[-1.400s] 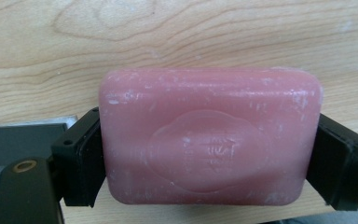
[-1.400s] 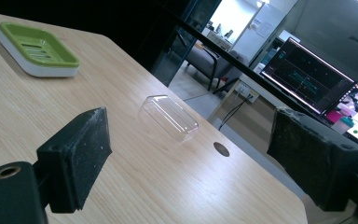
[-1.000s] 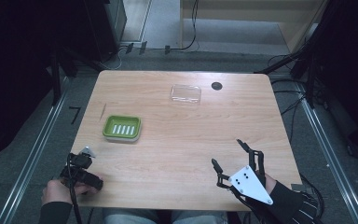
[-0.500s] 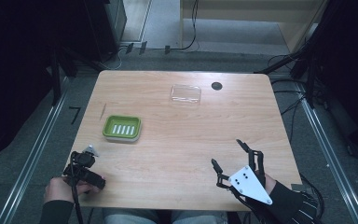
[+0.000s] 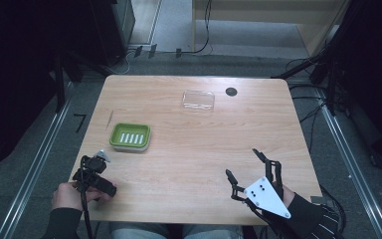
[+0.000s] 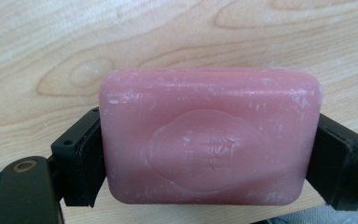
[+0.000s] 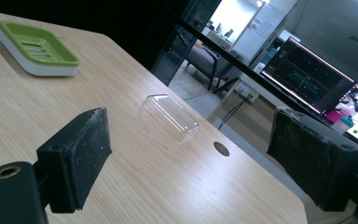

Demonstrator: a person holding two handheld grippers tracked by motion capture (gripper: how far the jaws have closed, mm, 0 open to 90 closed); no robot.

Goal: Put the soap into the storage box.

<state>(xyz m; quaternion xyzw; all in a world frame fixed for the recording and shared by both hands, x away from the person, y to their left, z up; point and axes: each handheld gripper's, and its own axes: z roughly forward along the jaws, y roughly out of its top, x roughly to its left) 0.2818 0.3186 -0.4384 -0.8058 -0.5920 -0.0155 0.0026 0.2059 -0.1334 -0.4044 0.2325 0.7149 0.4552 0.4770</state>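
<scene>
**Soap gripped, dish still empty**

High view: left gripper point(image 5: 93, 172) near the table's point(image 5: 189, 149) left corner; green dish point(image 5: 130, 137) just beyond, empty.

Left gripper view: jaws pinch pink soap point(image 6: 209, 135).

Right gripper view: right gripper point(image 7: 191, 154) spread, holding nothing; placing likely remains.

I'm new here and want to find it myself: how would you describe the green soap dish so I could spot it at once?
Start at the wooden table and look to its left half, a little ahead of the left tool. There sits the soap dish: a low rounded rectangle, bright green on a white base, with a row of pale slots in its floor. The clear lid farther back is colourless.
</scene>
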